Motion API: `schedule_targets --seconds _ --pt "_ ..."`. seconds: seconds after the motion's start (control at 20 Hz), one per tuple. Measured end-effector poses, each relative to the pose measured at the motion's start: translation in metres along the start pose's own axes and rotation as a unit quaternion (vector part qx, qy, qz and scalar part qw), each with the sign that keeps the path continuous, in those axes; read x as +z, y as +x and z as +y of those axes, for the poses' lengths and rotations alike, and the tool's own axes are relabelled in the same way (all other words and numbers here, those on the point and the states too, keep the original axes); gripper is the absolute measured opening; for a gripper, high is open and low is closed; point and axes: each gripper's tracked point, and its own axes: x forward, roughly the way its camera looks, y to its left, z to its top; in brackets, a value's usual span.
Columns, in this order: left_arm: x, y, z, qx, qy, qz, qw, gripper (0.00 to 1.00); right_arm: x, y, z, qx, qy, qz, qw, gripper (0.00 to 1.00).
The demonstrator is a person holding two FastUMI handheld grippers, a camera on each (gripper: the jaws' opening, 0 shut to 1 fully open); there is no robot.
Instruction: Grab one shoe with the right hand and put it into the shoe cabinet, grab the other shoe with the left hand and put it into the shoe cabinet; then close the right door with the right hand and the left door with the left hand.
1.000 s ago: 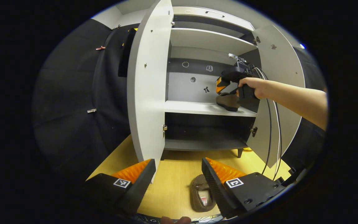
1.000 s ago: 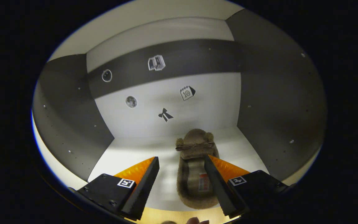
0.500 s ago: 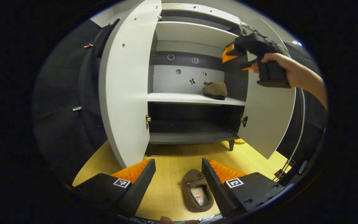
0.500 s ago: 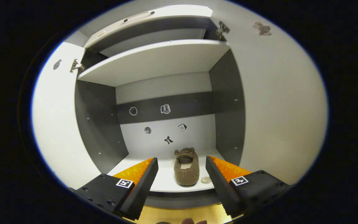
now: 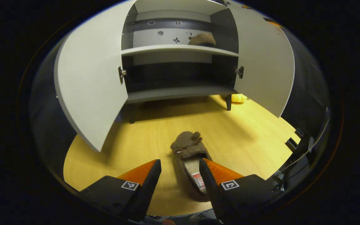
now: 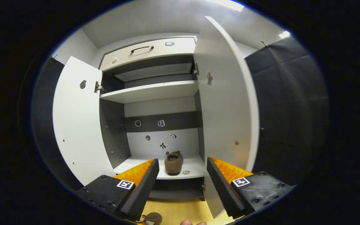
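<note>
Left gripper (image 5: 178, 175) is wide open, holds nothing, jaws straddling the heel end of the floor slipper (image 5: 188, 162) but not closed on it. Right gripper (image 6: 182, 175) is also wide open and empty, facing the shoe cabinet (image 6: 155, 90) from outside.

Progress: 1 of 2 shoes done; the shelf slipper (image 6: 173, 162) sits on the middle shelf (image 5: 180, 48) toward the right side. Left to do: grasp and place shoe 2, then shut the right door (image 6: 227, 109) and the left door (image 5: 89, 87); both stand open.

Floor slipper lies on the wood floor (image 5: 142, 140), long axis running along the gripper's line, toe toward the cabinet, opening up. Shelf slipper's toe points to the back wall.
</note>
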Motion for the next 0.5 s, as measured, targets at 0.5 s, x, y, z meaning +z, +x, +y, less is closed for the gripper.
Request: schedule_targets --seconds 0.5 --pt "-0.02 0.084 0.003 0.003 0.021 0.038 0.999 0.55 -0.002 -0.058 -0.084 -0.061 -0.015 0.033 0.997 0.98"
